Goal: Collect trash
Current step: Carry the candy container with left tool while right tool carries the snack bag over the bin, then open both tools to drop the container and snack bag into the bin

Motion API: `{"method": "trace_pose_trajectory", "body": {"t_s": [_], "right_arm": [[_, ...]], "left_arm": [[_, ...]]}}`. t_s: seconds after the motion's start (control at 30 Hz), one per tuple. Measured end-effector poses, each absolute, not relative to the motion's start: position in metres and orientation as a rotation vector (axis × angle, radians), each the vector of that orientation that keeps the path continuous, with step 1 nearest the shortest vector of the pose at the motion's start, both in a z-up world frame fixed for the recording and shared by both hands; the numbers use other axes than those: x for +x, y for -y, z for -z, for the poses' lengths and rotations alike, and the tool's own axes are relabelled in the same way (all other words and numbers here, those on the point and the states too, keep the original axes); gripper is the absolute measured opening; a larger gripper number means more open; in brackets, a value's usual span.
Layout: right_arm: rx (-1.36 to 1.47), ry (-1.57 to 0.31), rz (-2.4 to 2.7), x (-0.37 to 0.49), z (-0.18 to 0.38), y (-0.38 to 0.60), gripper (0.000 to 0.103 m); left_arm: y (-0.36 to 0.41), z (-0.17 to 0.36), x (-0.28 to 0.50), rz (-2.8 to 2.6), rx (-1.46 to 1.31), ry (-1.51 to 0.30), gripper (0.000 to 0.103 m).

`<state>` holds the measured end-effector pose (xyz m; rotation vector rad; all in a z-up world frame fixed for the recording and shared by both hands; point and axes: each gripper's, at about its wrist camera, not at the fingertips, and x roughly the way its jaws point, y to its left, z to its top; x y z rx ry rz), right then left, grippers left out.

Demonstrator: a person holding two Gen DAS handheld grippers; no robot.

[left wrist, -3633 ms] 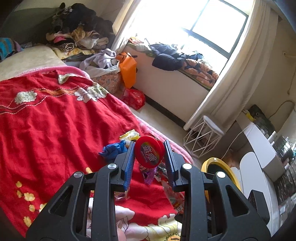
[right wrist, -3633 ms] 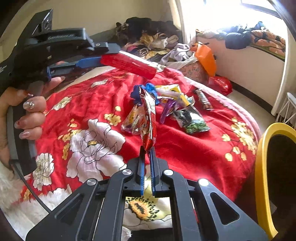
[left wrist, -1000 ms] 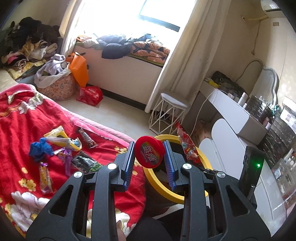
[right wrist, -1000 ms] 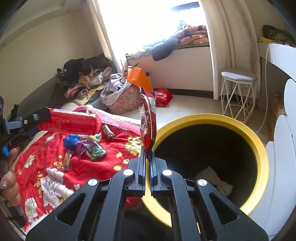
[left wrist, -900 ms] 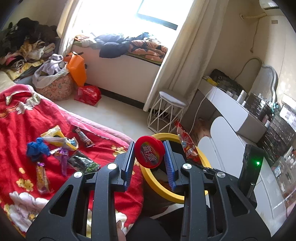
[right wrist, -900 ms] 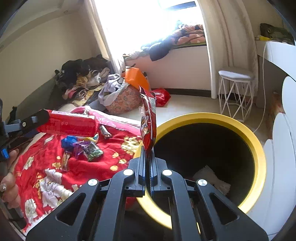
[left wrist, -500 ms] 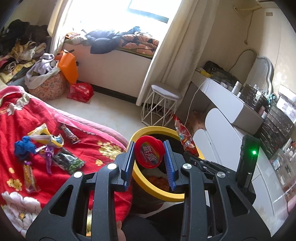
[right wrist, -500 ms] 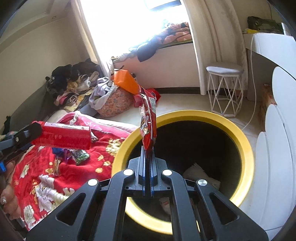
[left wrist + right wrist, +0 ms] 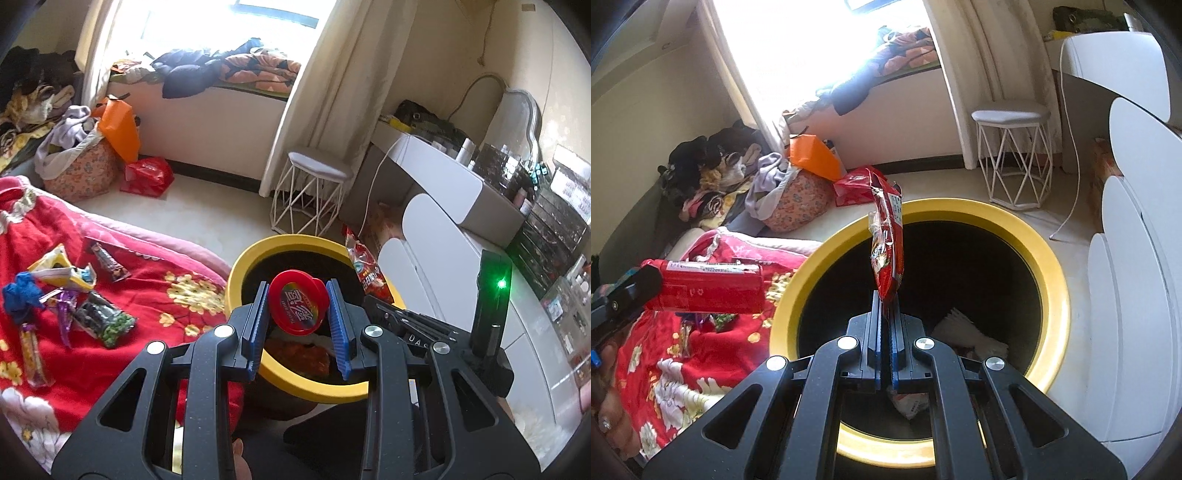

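Over the round yellow-rimmed black bin [image 9: 1054, 273], the left gripper [image 9: 298, 308] pinches a red cylindrical canister [image 9: 298, 308]; the right gripper [image 9: 885, 317] clamps a red foil snack wrapper [image 9: 886, 236].

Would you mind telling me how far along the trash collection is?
Done: some trash already lies in the bin. In hand: the left tool grips a red can and the right tool a red wrapper, both over the bin. Left: several wrappers on the bed.
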<state>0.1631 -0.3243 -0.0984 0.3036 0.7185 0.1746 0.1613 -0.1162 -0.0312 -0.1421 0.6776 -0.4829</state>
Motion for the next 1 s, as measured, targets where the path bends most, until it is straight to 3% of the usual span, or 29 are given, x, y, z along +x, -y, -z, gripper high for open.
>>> {"method": "trace_pose_trajectory", "body": {"t_s": [0.7,0.77,0.8,0.83,0.87,0.97,1.0], "right_arm": [[0.337,-0.772,-0.098,0.172,0.116,0.347,0.004],[0.355,-0.771,-0.091,0.171,0.115,0.35,0.018],[0.372,-0.766,-0.088,0.17,0.114,0.351,0.03],[0.384,-0.757,-0.082,0.169,0.113,0.353,0.036],[0.393,-0.744,-0.077,0.168,0.111,0.355,0.043],[0.392,-0.722,-0.07,0.165,0.106,0.355,0.047],[0.385,-0.716,-0.069,0.164,0.105,0.354,0.049]], "left_arm": [[0.143,0.063,0.189,0.481,-0.133,-0.763,0.025],[0.143,0.064,0.194,0.478,-0.138,-0.77,0.025],[0.142,0.066,0.196,0.464,-0.142,-0.774,0.03],[0.141,0.067,0.197,0.447,-0.146,-0.776,0.05],[0.139,0.067,0.198,0.429,-0.155,-0.778,0.058],[0.13,0.066,0.194,0.41,-0.182,-0.767,0.073],[0.127,0.065,0.191,0.399,-0.183,-0.76,0.084]]}}
